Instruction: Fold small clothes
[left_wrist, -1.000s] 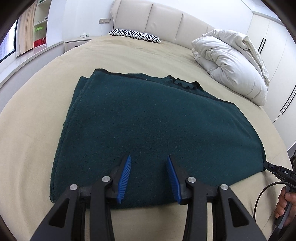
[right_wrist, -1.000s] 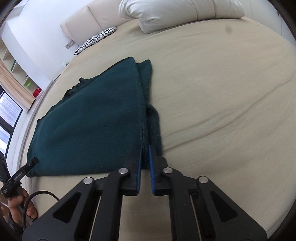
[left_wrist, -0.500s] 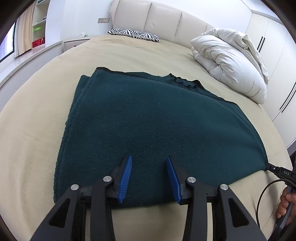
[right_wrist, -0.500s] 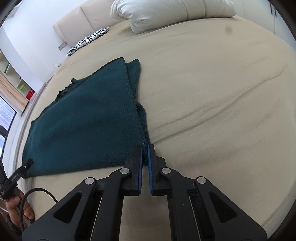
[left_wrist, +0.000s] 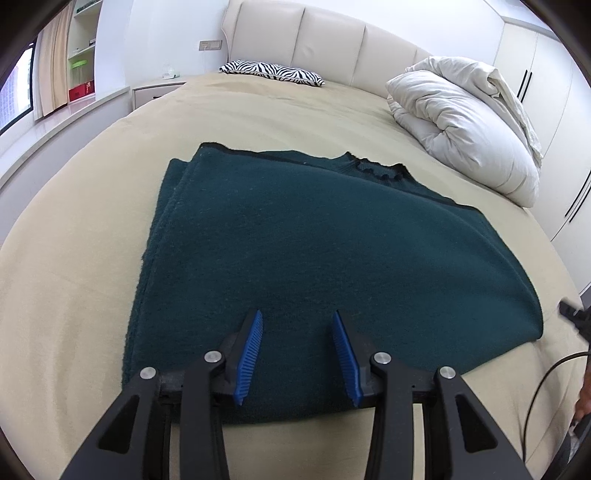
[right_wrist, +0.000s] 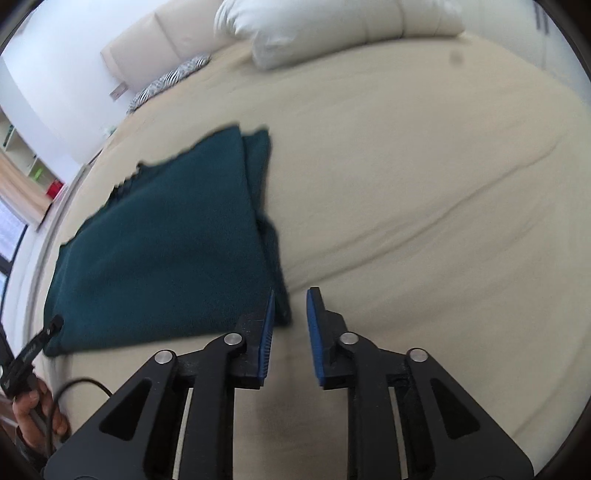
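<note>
- Left wrist view: the left gripper (left_wrist: 297, 350) hovers part-open and empty over the near hem of the green sweater (left_wrist: 314, 251), which lies flat near the bed's (left_wrist: 74, 277) near edge.
- Right wrist view: the right gripper (right_wrist: 290, 325) has its jaws opening, nothing pinched; the sweater's folded corner lies just beside. The knit looks soft, limp and light, so best pinched at corners.

Dark green garment (left_wrist: 325, 251) folded flat on the bed (left_wrist: 92, 221).
It is a thick, fuzzy knit, doubled over so a lower layer peeks out along one side edge; a scalloped neckline shows at the far edge, with a darker trim beside it, and the top surface lies smooth.
</note>
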